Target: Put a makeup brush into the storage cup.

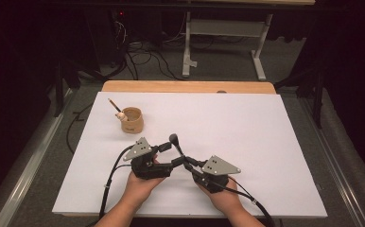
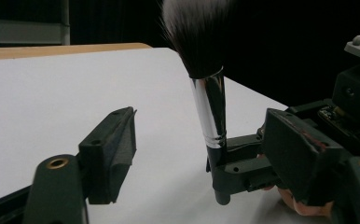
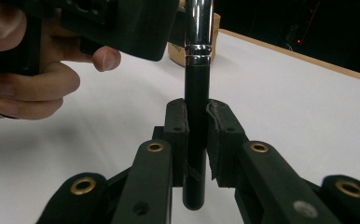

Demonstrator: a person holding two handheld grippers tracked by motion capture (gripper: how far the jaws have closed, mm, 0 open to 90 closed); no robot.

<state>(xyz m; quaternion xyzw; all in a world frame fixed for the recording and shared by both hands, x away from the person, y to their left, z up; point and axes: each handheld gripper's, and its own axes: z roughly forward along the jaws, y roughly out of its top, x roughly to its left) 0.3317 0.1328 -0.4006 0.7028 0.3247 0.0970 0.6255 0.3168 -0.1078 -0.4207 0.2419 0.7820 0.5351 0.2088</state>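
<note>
Handover of a makeup brush between my two tools, above the white desk (image 1: 265,142). My right tool (image 3: 197,140) is clamped on the black handle of the makeup brush (image 3: 197,93) and holds it upright, bristle head up, just above the desk surface near its front edge. In the left gripper view the brush's silver ferrule (image 2: 210,109) stands between the jaws of my left tool (image 2: 201,154), which are apart: one jaw lies well to the side of the ferrule and the other is near it, with no pad pressing on it. In the high view both tools meet at the brush (image 1: 175,141), the left tool (image 1: 164,153) coming in from the side.

The step in hand, as I judge it, is the approach to a second grip. A wooden cup (image 1: 132,119), which already holds another brush (image 1: 114,108), stands well apart at the back left. The next move calls for centring the left jaws on the ferrule or handle and closing them before the right tool lets go; releasing early would probably let the brush topple.
</note>
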